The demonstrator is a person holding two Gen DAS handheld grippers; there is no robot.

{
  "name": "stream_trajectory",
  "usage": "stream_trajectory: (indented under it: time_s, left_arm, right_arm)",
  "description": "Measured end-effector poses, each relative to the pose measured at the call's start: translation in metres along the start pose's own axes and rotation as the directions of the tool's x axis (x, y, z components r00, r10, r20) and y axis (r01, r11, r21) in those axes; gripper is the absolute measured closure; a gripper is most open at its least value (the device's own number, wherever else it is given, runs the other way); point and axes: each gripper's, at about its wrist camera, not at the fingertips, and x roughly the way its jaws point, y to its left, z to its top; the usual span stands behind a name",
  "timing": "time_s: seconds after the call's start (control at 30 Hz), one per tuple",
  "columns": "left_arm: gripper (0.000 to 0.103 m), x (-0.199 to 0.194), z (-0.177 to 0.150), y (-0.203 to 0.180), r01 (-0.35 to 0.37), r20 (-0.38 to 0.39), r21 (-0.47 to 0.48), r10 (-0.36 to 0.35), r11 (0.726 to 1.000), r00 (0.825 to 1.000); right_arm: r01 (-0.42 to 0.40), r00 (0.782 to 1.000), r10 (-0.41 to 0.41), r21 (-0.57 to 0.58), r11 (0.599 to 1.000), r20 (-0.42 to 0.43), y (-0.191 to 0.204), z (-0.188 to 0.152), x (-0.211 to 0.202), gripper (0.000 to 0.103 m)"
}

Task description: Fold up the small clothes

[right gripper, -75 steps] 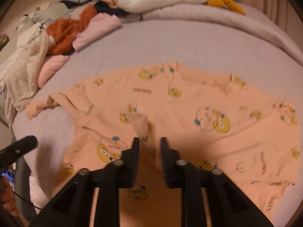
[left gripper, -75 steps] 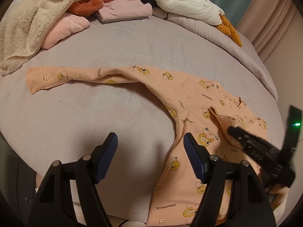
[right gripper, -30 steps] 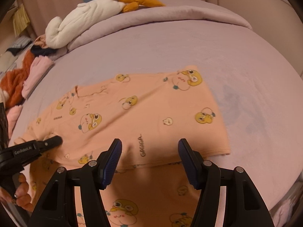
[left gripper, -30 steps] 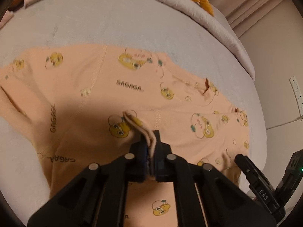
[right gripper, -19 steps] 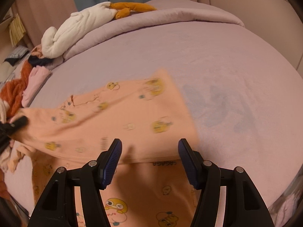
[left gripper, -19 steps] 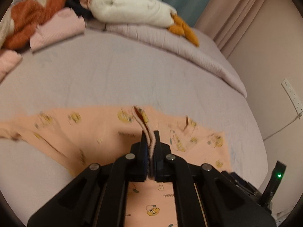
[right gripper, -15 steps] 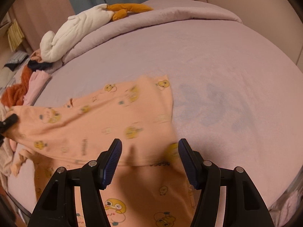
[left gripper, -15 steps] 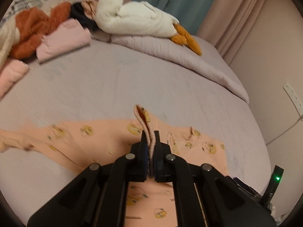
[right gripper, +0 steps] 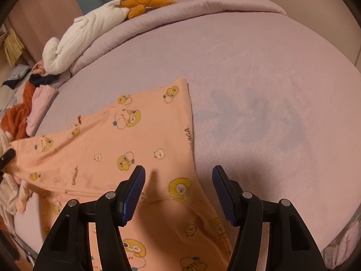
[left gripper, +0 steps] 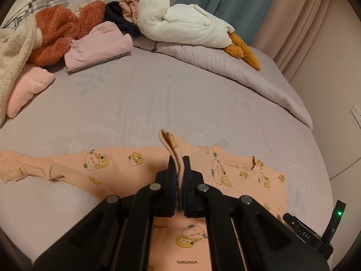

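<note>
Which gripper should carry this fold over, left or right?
Left. The left gripper is shut on a pinched fold of the peach garment and has it lifted. The right gripper hangs open above the fabric, holding nothing.

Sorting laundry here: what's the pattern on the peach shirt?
Yellow cartoon ducks on the shirt, clearest in the right wrist view.

The peach garment [right gripper: 140,140] runs off the bottom edge; the left gripper [left gripper: 179,169] hides its pinched fold.
</note>
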Motion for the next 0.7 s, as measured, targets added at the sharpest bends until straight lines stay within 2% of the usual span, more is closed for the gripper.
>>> stream_trajectory:
  time_s: [0.23, 0.37, 0.7]
  left_arm:
    - [0.099, 0.003, 0.0, 0.013, -0.026, -0.005, -0.023, 0.026, 0.999, 1.0]
    - [0.099, 0.013, -0.004, 0.021, -0.044, -0.031, -0.029, 0.043, 0.999, 0.999]
    - [0.099, 0.034, -0.016, 0.036, -0.083, -0.09, -0.027, 0.08, 0.996, 0.993]
  right_arm:
    - [-0.003, 1.0, 0.003, -0.007, 1.0, -0.021, 0.0, -0.002, 0.006, 0.041]
    - [-0.025, 0.999, 0.025, 0.01, 1.0, -0.039, 0.0, 0.0, 0.011, 0.041]
    - [-0.01, 0.999, 0.01, -0.009, 1.0, -0.045, 0.004, 0.0, 0.013, 0.041]
